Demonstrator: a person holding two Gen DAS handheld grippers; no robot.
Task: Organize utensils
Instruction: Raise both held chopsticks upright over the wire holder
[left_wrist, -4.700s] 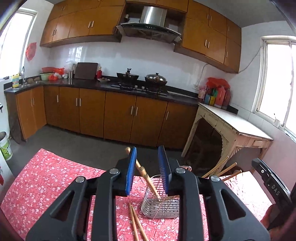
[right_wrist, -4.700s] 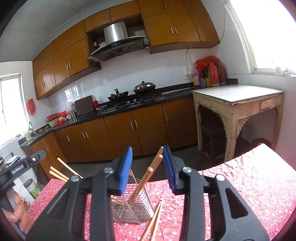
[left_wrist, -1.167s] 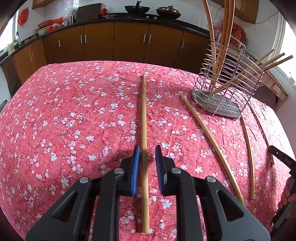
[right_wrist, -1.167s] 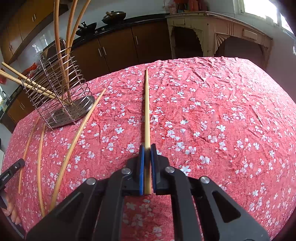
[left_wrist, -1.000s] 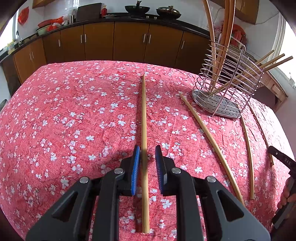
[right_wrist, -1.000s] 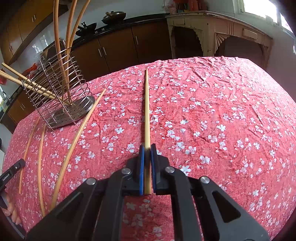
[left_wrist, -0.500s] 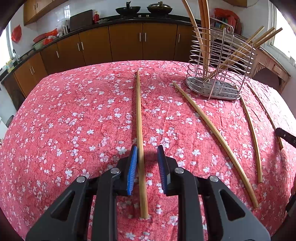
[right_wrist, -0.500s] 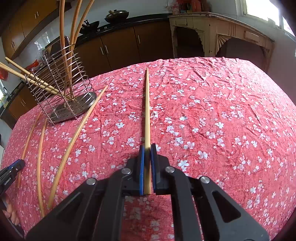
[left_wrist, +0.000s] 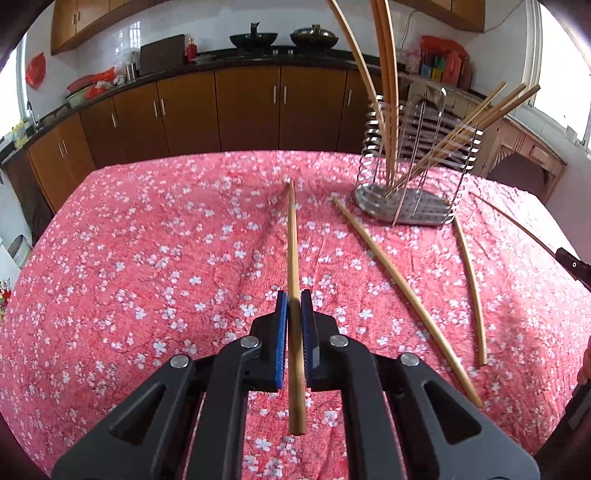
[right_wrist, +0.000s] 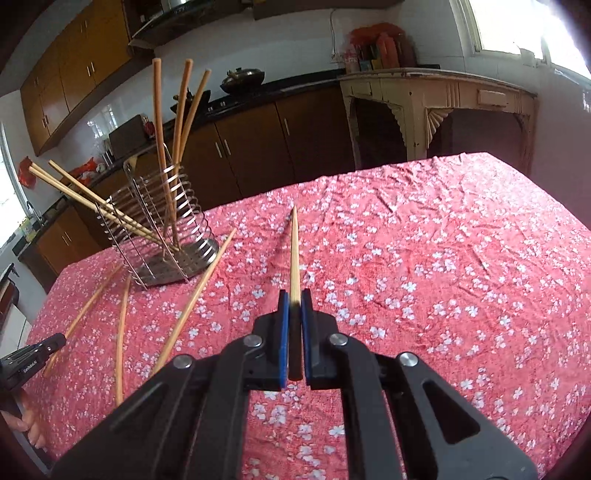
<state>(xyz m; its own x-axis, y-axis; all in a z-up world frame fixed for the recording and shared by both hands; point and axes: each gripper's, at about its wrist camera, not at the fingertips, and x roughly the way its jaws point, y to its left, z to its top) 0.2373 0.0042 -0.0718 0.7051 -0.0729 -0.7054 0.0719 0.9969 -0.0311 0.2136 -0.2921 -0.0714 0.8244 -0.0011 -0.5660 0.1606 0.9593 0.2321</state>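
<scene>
Both grippers gripping chopsticks over the red floral tablecloth (left_wrist: 147, 240)

Wire holder (left_wrist: 417, 177) is standing at the far edge; left gripper (left_wrist: 293, 310), jaws just closing, is pinching one chopstick (left_wrist: 292, 240), right gripper (right_wrist: 293, 306) is clamping another chopstick (right_wrist: 294, 254).

- The bench (left_wrist: 147, 258) is covered edge to edge by a wrinkled red cloth (right_wrist: 461, 258) printed with small white blossoms.
- A wire utensil rack (left_wrist: 413, 173) stands directly on the cloth toward the far side, resting on its perforated metal base, with several long wooden sticks leaning inside.
- Three loose wooden sticks lie flat on the cloth near the rack: a long one (left_wrist: 402, 295) just beside its base, a shorter one (left_wrist: 469, 284) further along, and a thin one (left_wrist: 517, 225) toward the bench edge.
</scene>
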